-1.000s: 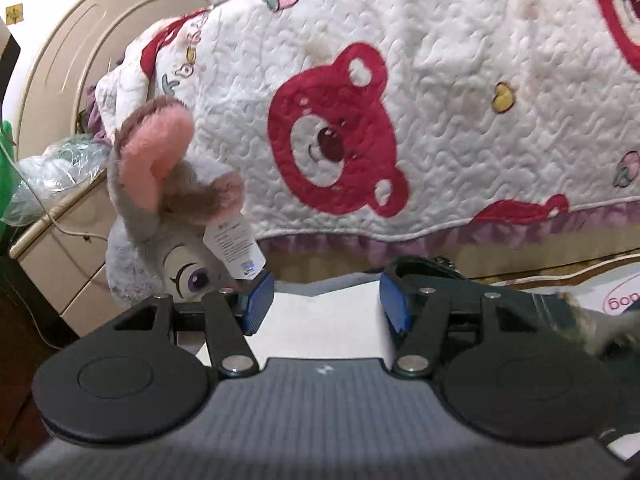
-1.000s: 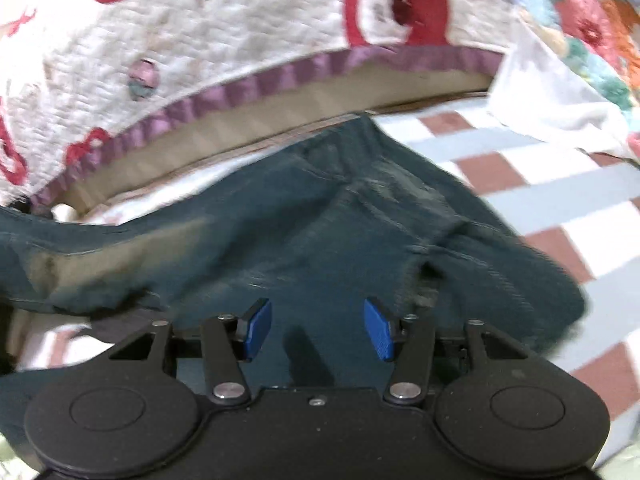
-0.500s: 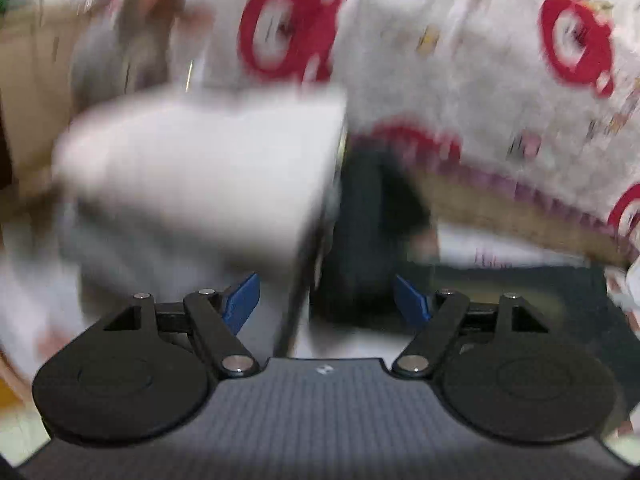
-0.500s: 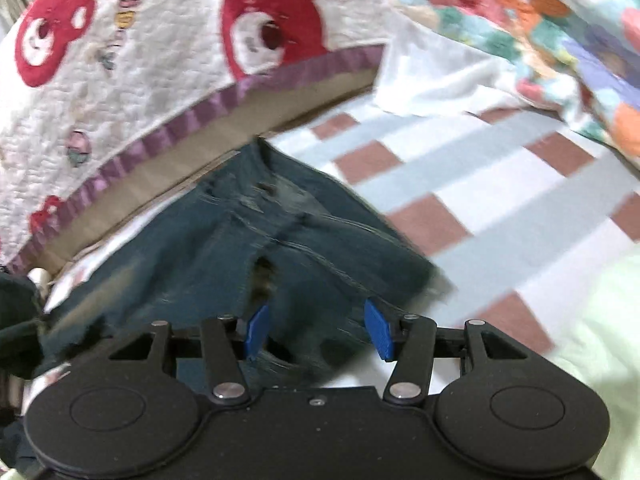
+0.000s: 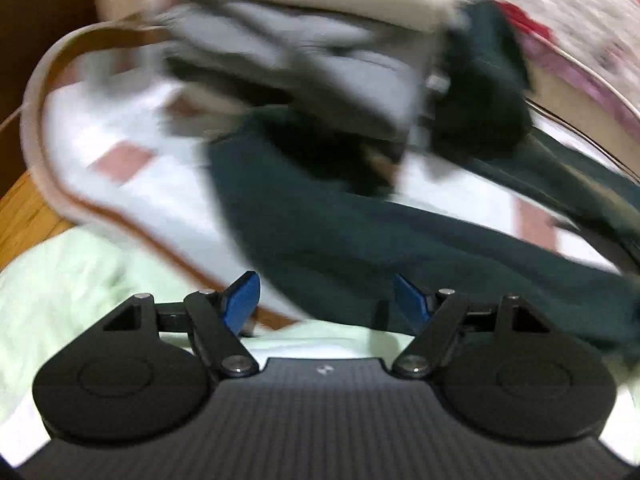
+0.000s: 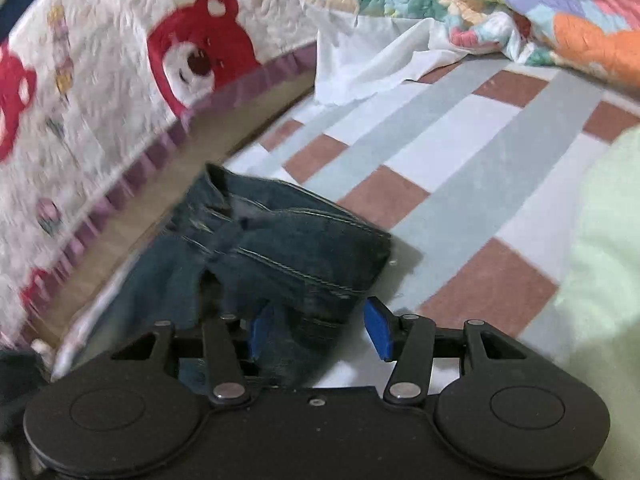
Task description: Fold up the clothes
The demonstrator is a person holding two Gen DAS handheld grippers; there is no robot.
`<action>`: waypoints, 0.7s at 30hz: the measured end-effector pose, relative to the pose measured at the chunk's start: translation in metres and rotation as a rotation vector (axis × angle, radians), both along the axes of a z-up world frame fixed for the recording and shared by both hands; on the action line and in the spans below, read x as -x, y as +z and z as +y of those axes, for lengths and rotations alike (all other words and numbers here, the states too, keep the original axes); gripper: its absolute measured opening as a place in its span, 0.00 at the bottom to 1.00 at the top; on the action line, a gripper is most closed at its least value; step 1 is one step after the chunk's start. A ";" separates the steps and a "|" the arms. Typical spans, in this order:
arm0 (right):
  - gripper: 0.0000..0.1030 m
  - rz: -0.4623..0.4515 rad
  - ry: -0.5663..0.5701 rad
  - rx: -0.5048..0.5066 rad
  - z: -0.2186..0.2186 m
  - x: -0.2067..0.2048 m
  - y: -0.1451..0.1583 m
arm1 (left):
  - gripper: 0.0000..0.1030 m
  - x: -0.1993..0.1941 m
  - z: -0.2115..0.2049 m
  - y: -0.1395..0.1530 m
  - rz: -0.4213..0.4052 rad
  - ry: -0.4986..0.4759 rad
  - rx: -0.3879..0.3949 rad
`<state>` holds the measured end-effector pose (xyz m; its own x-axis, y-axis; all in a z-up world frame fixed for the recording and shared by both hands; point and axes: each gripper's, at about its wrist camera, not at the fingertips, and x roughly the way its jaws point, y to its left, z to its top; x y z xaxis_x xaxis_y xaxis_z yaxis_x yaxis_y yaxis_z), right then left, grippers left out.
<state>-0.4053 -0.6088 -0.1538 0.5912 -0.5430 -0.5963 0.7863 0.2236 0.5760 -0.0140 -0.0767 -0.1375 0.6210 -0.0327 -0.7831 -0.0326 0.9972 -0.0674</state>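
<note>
At lower centre of both views, the left tool (image 5: pixel 326 300) and right tool (image 6: pixel 318 330) are standing wide, gripping nothing; the left jaws have just been opening. Both are now descending onto the jeans (image 6: pixel 280 248) lying on the checked bed (image 6: pixel 460 152), preparing a grasp. No legible writing is showing.
</note>
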 end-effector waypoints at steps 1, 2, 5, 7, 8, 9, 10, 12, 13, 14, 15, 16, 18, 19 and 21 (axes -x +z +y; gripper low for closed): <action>0.55 -0.025 -0.005 -0.010 0.000 -0.001 0.001 | 0.69 0.000 0.008 0.000 0.000 0.059 -0.003; 0.55 -0.019 -0.009 -0.010 0.000 -0.003 0.002 | 0.69 0.001 0.017 0.000 0.007 0.107 0.004; 0.55 0.042 -0.004 0.009 0.000 -0.013 0.005 | 0.69 0.008 0.029 0.011 -0.027 0.103 0.061; 0.55 0.060 -0.005 0.008 -0.001 -0.014 0.005 | 0.70 0.013 0.029 0.022 -0.077 0.062 0.093; 0.55 0.058 -0.010 0.005 -0.001 -0.014 0.005 | 0.70 0.015 0.028 0.026 -0.101 0.048 0.112; 0.55 0.044 -0.013 0.003 0.000 -0.012 0.005 | 0.70 0.012 0.026 0.026 -0.105 0.039 0.121; 0.55 0.025 -0.007 0.006 0.003 -0.011 0.007 | 0.71 0.008 0.024 0.024 -0.098 0.030 0.124; 0.55 0.013 0.022 0.024 0.009 -0.011 0.013 | 0.71 -0.004 0.018 0.017 -0.066 0.009 0.119; 0.55 0.031 0.043 0.040 0.011 -0.014 0.017 | 0.71 -0.014 0.015 0.011 -0.031 -0.003 0.104; 0.55 0.046 0.053 0.054 0.011 -0.015 0.020 | 0.71 -0.022 0.012 0.006 0.000 -0.010 0.098; 0.55 0.060 0.060 0.066 0.010 -0.016 0.023 | 0.71 -0.030 0.012 0.001 0.027 -0.009 0.114; 0.55 0.068 0.065 0.064 0.007 -0.017 0.024 | 0.71 -0.037 0.015 -0.001 0.047 0.005 0.157; 0.56 0.077 0.075 0.040 -0.001 -0.017 0.023 | 0.72 -0.049 0.023 -0.004 0.079 0.042 0.261; 0.56 0.075 0.081 0.025 -0.005 -0.018 0.021 | 0.72 -0.053 0.027 -0.006 0.085 0.062 0.302; 0.56 0.065 0.077 0.009 -0.010 -0.017 0.018 | 0.72 -0.060 0.030 -0.003 0.048 0.119 0.268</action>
<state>-0.3883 -0.6186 -0.1362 0.5919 -0.5027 -0.6301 0.8021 0.2899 0.5221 0.0461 -0.0470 -0.1408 0.5956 -0.1710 -0.7849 -0.1580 0.9330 -0.3232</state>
